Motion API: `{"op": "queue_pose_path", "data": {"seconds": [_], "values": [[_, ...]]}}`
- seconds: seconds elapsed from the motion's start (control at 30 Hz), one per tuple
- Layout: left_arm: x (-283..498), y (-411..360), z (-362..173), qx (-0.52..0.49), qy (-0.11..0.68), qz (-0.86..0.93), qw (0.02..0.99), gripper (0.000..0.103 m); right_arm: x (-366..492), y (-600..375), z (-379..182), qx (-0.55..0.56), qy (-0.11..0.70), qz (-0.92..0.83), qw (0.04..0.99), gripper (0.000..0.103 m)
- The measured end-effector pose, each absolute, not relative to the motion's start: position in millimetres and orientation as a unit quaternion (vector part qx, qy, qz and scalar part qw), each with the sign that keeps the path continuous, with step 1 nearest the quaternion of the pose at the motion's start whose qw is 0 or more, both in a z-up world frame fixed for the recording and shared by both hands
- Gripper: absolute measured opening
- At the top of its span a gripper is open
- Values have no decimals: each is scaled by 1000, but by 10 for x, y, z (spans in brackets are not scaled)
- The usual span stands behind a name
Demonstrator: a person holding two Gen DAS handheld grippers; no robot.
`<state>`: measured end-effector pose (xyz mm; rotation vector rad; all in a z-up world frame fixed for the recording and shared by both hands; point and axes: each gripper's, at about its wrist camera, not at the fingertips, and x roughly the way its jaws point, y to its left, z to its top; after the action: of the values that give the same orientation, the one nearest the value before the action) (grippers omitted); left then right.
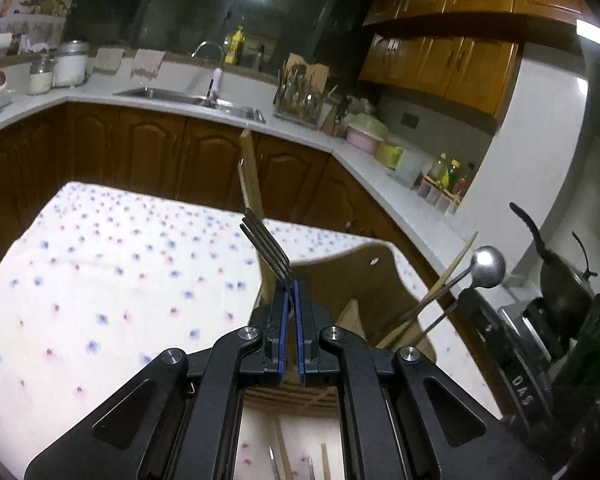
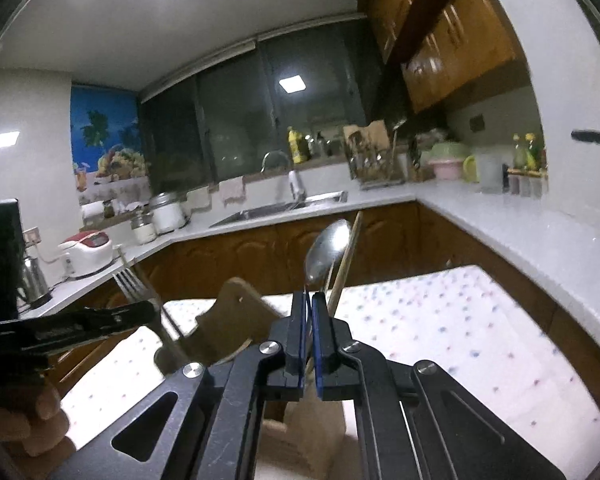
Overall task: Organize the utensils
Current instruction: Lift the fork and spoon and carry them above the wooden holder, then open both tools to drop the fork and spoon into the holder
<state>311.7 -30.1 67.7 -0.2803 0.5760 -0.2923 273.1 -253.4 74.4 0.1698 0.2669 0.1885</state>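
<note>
Hidden, cropped and blurred parts

The fork [image 1: 268, 248] and wooden chopstick [image 1: 249, 176] lose their lower lengths between the jaws of the left gripper [image 1: 291, 284]; the spoon [image 2: 327, 254] handle vanishes likewise inside the right gripper [image 2: 308, 296]. The brown wooden holder [image 1: 360, 276] is mostly covered by both gripper bodies, its compartments unreadable. At 6 o'clock in the left view, utensil tips [image 1: 300, 464] are cut by the frame edge, kind unclear. At 9 o'clock in the right view, the hand [image 2: 32, 424] is cropped and blurred. The rack's contents [image 1: 300, 96] on the far surface are too small to identify.
</note>
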Motion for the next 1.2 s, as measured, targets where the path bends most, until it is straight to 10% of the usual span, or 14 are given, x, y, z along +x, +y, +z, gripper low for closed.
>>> {"op": "queue_pose_path", "data": {"seconds": [0.83,1.2], "values": [[3169,-277,630,-144,316,-137,928,3,2817,-2642,704,107,184,99,972,5],[2783,-94,811,-160,296,-130,933,51,2618,-2740,793,132,174,105,970,42]]}}
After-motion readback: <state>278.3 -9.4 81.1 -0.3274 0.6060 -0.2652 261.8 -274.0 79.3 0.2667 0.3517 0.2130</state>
